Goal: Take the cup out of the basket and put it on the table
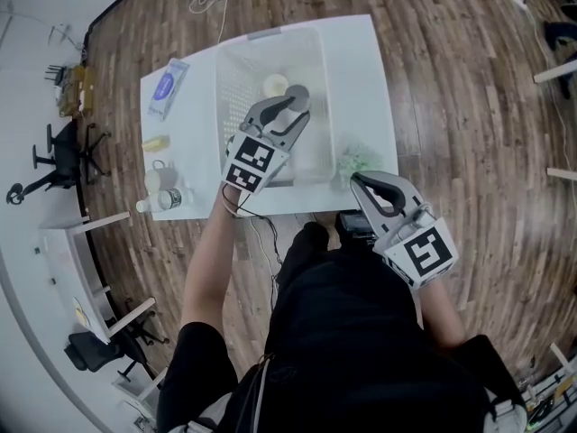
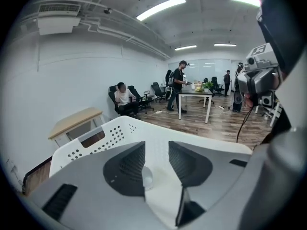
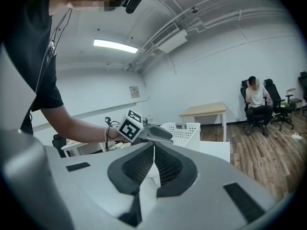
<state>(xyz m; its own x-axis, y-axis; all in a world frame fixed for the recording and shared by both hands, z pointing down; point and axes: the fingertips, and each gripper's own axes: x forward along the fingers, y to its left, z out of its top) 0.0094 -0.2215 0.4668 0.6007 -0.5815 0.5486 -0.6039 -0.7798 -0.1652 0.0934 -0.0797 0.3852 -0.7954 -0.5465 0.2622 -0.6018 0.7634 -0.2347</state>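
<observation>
The left gripper (image 2: pixel 156 147) is being held with its jaws released and standing wide apart, nothing being pressed between the pads. The cup (image 2: pixel 146 177) is being seen through that gap as a pale round shape beyond and below the fingertips. It is lying closer to the jaw at the view's left and apart from both. It is resting on the floor of the basket (image 2: pixel 96 137), whose perforated wall is rising just ahead of the jaws.

In the head view the cup is showing as a cream-coloured disc just beside the gripper's tips. A circular outline is being turned upward, so its long axis seems to be running up and down rather than along the basket floor. Whether the mouth or the base is facing up cannot be told.

The right gripper (image 3: pixel 154 147) is being held clenched, jaws pressed together with nothing between them. It is being held outside the basket, at the near edge of the table (image 1: pixel 361 70), with a crumpled green thing (image 1: pixel 359 159) lying just ahead of its tips. The cup is lying well apart from those jaws.
</observation>
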